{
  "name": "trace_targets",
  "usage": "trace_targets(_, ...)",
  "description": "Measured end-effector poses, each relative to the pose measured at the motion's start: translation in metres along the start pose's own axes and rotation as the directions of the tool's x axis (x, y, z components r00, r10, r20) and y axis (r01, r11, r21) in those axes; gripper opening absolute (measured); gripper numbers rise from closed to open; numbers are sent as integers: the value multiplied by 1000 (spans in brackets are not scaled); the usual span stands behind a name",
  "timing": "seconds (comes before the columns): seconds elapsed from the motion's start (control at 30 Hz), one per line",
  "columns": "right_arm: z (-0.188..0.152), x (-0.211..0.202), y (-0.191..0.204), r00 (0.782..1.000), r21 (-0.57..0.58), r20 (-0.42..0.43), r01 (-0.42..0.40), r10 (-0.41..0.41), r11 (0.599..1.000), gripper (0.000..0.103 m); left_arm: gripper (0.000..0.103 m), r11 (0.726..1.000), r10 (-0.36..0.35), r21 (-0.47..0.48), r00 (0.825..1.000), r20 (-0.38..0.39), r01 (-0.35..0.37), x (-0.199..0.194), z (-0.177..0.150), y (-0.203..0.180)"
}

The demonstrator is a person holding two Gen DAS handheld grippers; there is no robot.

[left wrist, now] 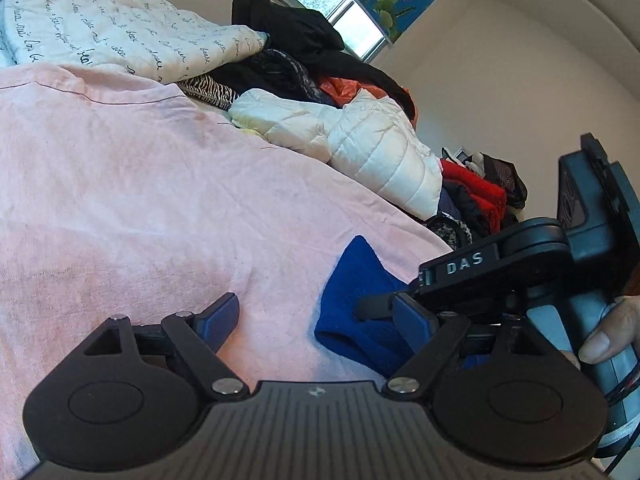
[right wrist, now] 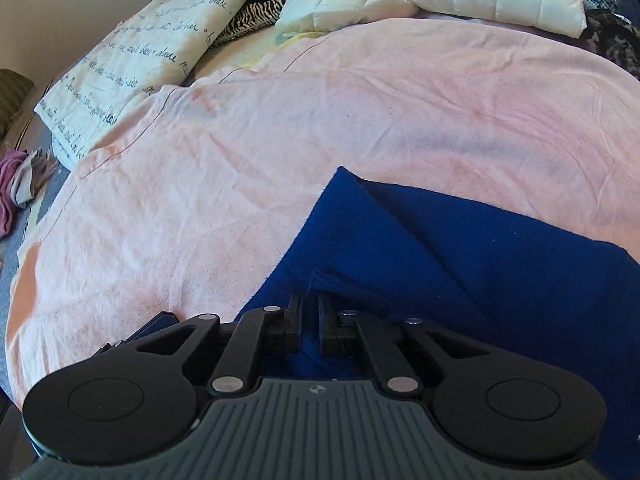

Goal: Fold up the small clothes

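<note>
Fingers of the right gripper [right wrist: 310, 320] pinch the blue cloth [right wrist: 460, 248] (its near fold); left gripper [left wrist: 316, 320] gapes beside it, next needing the cloth's opposite edge.

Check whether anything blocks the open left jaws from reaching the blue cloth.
Nothing visible does. The left gripper is open over bare pink sheet beside the blue cloth; the right gripper is already shut on it.

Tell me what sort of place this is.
Probably a bedroom: a pink sheet spreads over what looks like a bed, a script-printed quilt and heaped clothes lie beyond, under a window.
</note>
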State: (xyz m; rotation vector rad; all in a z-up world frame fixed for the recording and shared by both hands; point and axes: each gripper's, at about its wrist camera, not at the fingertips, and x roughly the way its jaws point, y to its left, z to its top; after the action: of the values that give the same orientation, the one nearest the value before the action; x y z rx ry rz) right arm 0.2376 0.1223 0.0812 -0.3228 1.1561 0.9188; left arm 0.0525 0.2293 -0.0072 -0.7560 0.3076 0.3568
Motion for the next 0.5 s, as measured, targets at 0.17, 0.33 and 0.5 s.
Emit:
trace_targets(0.17,-11,-35,-34,984,131,105,-158,145,979,7,85,1000,-6,9,1000,0,6,-3,0,-1)
trace_targets(0.33,-52,-102,-97,932,231,282,-295,227,927,7,85,993,-50,107,998,-30,53,-7,-1,-13)
trace_targets(0.5,-127,-148,-204,904,482,421,-291,72,827,50,85,985,-67,157,996,-65,77,-5,-4,-22)
